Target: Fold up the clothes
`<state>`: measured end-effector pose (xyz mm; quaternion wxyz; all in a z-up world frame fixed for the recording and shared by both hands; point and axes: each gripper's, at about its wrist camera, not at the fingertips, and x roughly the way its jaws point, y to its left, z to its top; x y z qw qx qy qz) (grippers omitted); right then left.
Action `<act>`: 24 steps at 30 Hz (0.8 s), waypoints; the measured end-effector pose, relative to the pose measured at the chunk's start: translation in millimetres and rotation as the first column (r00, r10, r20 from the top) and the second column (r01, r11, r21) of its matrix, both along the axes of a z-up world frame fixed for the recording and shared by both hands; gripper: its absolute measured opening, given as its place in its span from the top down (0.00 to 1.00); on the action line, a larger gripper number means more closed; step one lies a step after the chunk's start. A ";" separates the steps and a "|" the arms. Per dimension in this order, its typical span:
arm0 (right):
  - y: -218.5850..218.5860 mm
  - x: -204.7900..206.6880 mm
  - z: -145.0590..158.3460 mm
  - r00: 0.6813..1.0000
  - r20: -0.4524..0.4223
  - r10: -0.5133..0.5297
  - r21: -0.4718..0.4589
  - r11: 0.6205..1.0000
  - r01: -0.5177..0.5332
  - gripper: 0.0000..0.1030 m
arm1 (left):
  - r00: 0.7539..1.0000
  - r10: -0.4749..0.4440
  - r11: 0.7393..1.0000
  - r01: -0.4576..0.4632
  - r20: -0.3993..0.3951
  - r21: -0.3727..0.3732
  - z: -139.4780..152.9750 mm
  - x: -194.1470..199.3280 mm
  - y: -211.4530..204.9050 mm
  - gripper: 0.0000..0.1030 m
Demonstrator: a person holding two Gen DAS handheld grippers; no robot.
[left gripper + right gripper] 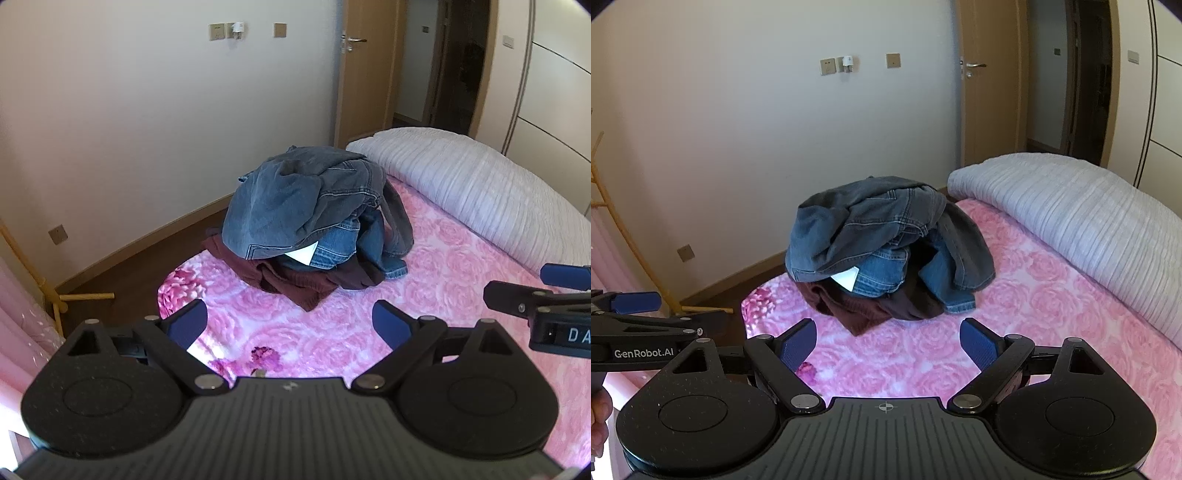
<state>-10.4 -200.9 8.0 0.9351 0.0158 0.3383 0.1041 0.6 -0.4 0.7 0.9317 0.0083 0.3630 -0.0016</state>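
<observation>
A heap of clothes lies on the pink rose-patterned bed [332,332] [1034,332]. On top are grey-blue denim jeans [295,195] [864,225]. A maroon garment [295,284] [857,310] lies under them. My left gripper [290,321] is open and empty, short of the heap, above the bed. My right gripper [888,341] is open and empty, also short of the heap. The right gripper shows at the right edge of the left wrist view [554,291]. The left gripper shows at the left edge of the right wrist view [635,314].
A folded grey-white quilt [472,184] [1089,221] lies along the bed's far right side. A wall and wooden floor [122,273] are to the left of the bed. A wooden rack [55,295] stands at the left. A wooden door [362,74] is behind.
</observation>
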 end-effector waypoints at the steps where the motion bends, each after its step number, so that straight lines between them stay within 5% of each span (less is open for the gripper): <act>1: -0.3 0.2 -0.1 1.000 0.001 0.003 0.001 1.000 -0.003 0.15 | 1.000 0.010 1.000 -0.010 0.001 -0.002 0.5 0.4 -0.3 0.08; 12: -19.8 17.7 6.6 0.998 -0.025 0.060 0.030 0.998 -0.059 0.15 | 0.995 0.099 0.995 -0.098 0.009 -0.027 4.3 4.2 -3.9 0.08; 24: -29.0 28.5 8.1 0.997 0.000 0.078 0.040 0.996 -0.078 0.15 | 0.997 0.078 0.997 -0.078 0.015 0.000 5.7 14.9 -18.0 0.08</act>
